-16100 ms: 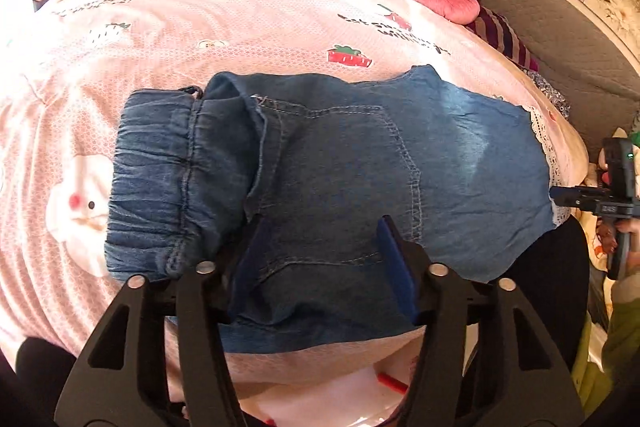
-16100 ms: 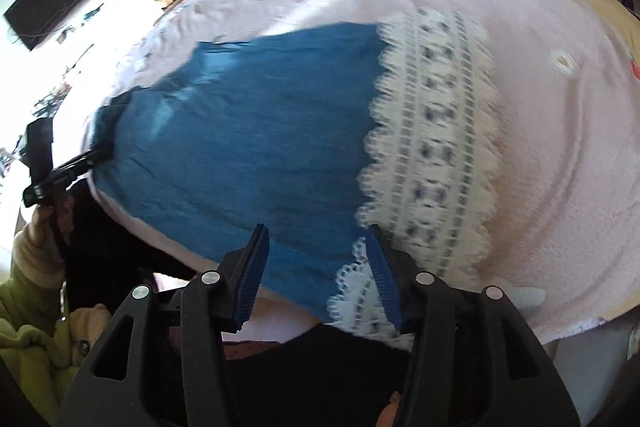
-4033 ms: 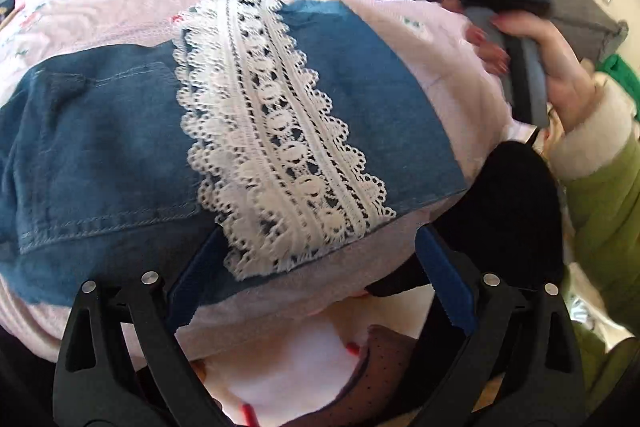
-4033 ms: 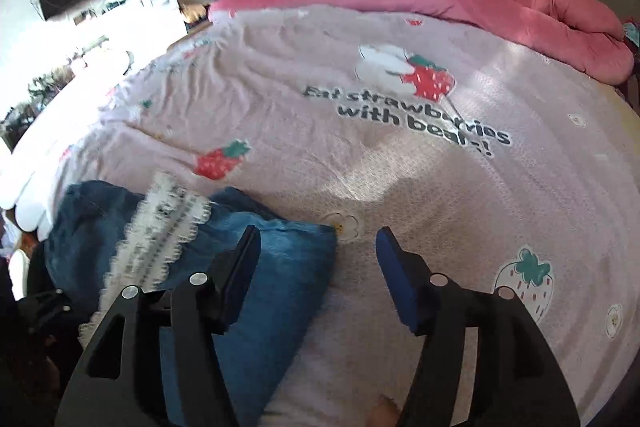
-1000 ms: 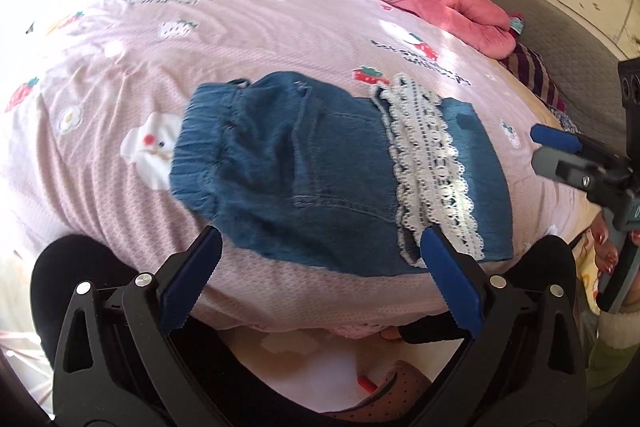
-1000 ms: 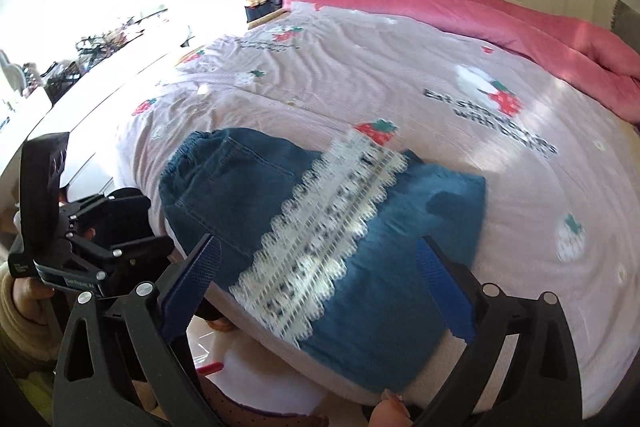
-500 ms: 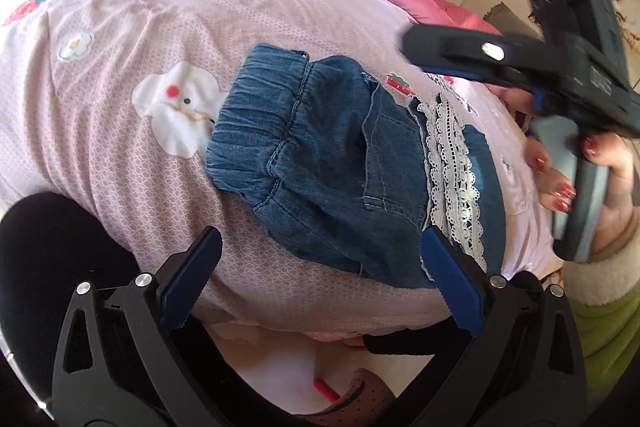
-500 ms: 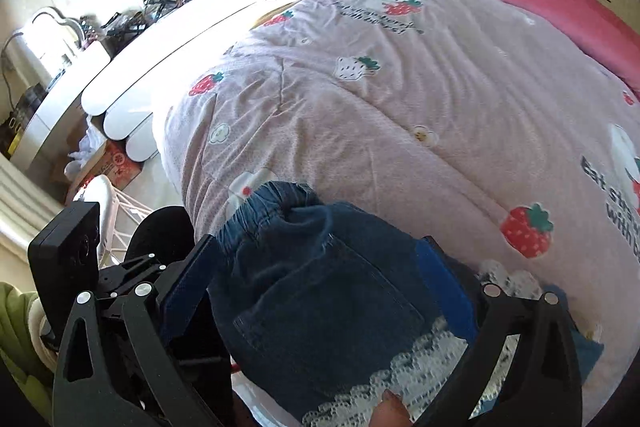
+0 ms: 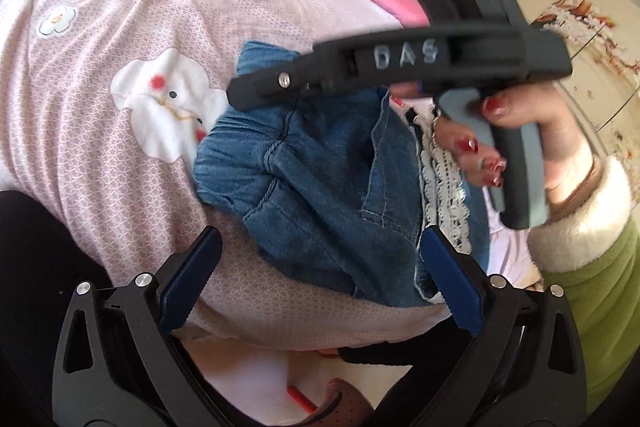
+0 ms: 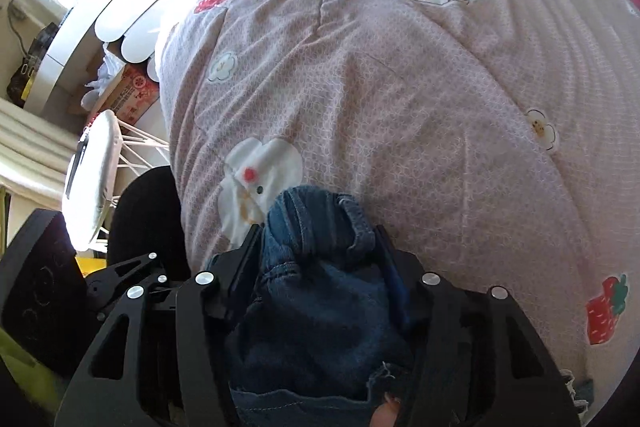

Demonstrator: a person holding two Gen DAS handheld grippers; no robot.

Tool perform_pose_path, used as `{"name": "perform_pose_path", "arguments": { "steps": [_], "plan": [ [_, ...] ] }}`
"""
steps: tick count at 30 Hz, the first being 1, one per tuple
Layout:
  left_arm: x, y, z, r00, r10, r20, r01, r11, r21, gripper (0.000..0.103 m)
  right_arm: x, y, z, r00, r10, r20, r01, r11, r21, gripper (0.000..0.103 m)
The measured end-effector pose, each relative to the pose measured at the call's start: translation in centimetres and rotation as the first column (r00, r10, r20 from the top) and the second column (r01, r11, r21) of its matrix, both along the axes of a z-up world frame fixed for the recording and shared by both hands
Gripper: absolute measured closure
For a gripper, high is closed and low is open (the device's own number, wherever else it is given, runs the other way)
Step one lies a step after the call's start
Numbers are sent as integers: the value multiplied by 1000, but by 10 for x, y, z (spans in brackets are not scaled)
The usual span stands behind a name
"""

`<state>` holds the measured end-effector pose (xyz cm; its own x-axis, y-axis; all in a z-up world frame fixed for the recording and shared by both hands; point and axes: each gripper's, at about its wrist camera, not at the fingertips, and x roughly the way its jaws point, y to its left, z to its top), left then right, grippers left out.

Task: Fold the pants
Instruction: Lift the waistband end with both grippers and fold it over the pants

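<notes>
we're working the blue denim pants with the white lace hem [image 9: 320,195], which are lying partly folded on the pink strawberry-print bedsheet [image 9: 120,27]. our right gripper [image 10: 316,247] is closing right now, and the elastic waistband end is bunching up between its pads, so the denim is sitting directly inside that claw. our left gripper [image 9: 320,275] is hanging with its jaws wide apart, nothing between them, the pants just ahead of its tips. their long axis is running from the waistband at the right claw off toward the lace end, so we're guessing the right hand is leading the next fold.
</notes>
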<state>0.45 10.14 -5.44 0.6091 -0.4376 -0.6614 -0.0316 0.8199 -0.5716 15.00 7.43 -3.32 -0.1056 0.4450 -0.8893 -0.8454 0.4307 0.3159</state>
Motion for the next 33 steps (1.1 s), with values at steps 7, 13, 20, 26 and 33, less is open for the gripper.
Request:
{"name": "perform_pose_path", "arguments": {
  "steps": [7,13,20,26,33],
  "plan": [
    [14,11,8,998,26,56,-22,997,-78,10,10,-61,43,993,-43,-114,70,968,242,72],
    [28,2,19,995,-5,99,21,987,-158,20,1,-92,69,995,-54,-79,76,945,317,72],
    [30,-14,45,987,-23,158,43,992,-122,48,6,-128,87,989,-137,-53,147,923,355,71],
    [39,-52,62,977,-113,179,125,991,-57,48,7,-175,90,978,-205,-42,206,903,378,69],
    [50,-100,57,962,-223,157,225,974,0,48,9,-237,71,952,-295,-75,300,868,394,67]
  ]
}}
